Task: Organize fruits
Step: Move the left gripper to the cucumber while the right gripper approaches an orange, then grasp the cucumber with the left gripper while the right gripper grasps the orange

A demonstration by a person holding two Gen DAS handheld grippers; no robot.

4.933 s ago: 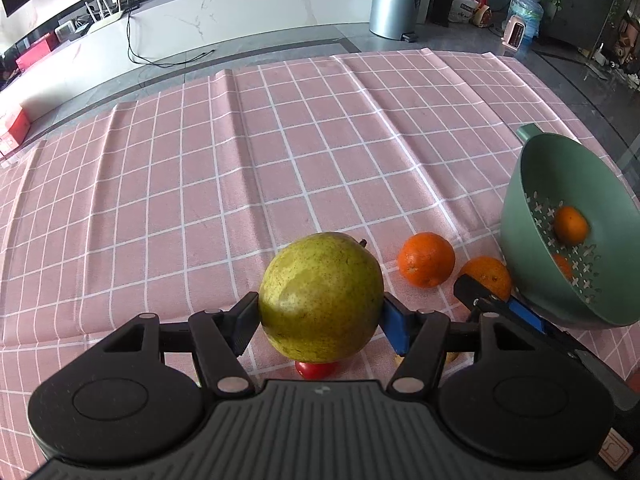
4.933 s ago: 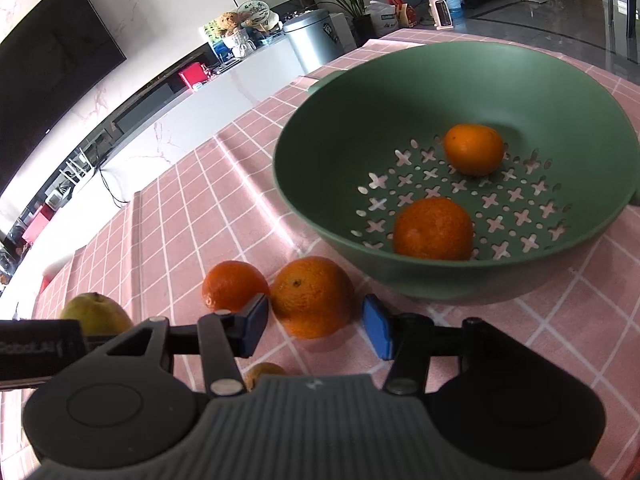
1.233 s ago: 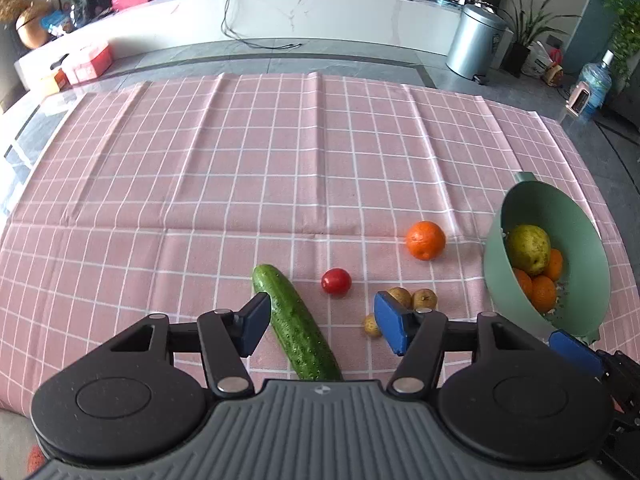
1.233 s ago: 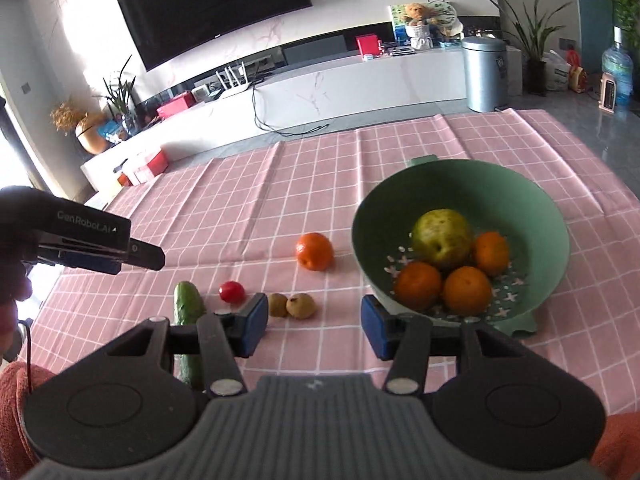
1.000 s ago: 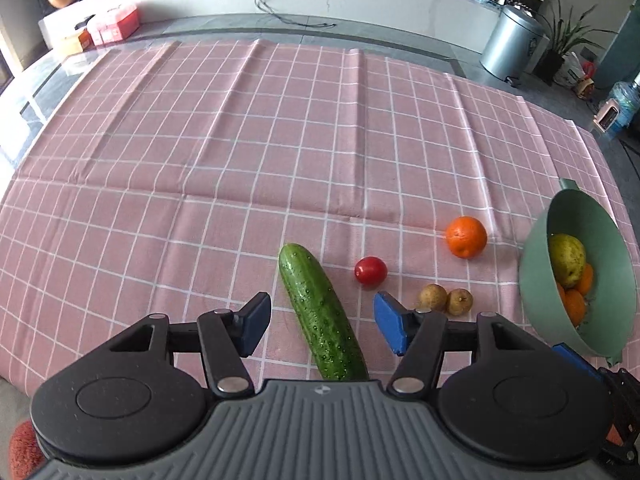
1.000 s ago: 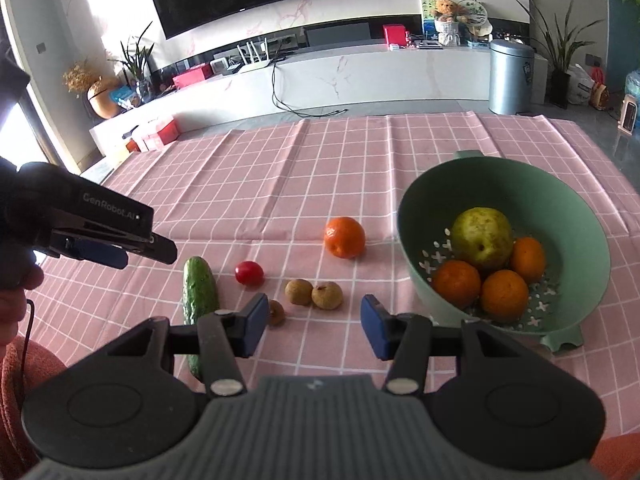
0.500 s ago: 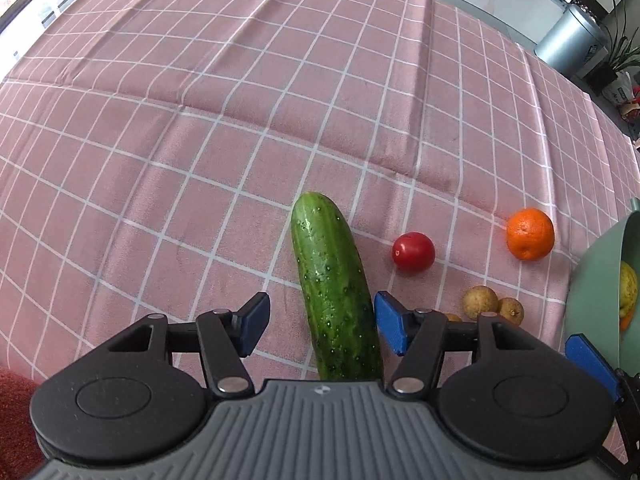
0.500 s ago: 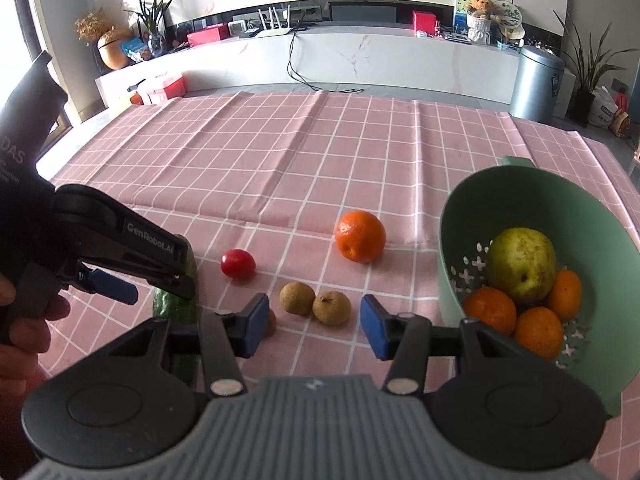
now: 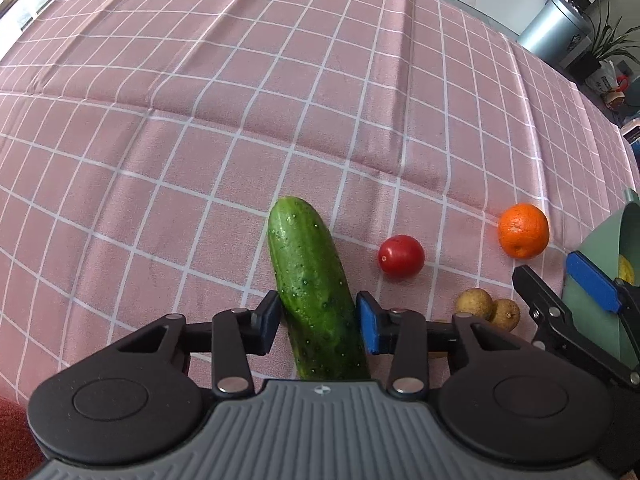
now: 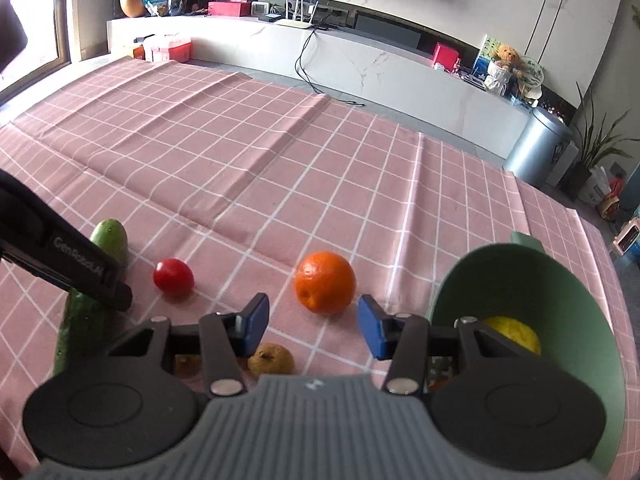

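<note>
Cucumber (image 9: 316, 288) lies lengthwise on the pink checked cloth of the counter (image 9: 200, 120), and the left tool (image 9: 318, 322) straddles its near half, both blue pads pressed to or a hair off its flanks; I would call the jaws closed on it, though it still rests on the cloth. The right tool (image 10: 310, 322) hangs open and empty, its pads spread just short of the loose orange (image 10: 325, 282). Beyond the left tool sit a cherry tomato (image 9: 401, 256) and two small brown fruits (image 9: 486, 308), close together. At the far right stands the green colander (image 10: 520, 280), already holding a yellow-green pear (image 10: 514, 334). The step in hand looks like picking up the cucumber; next, I judge, it needs a firm squeeze and a level lift, since the long end could droop, while the right tool need only advance to frame the orange.
</note>
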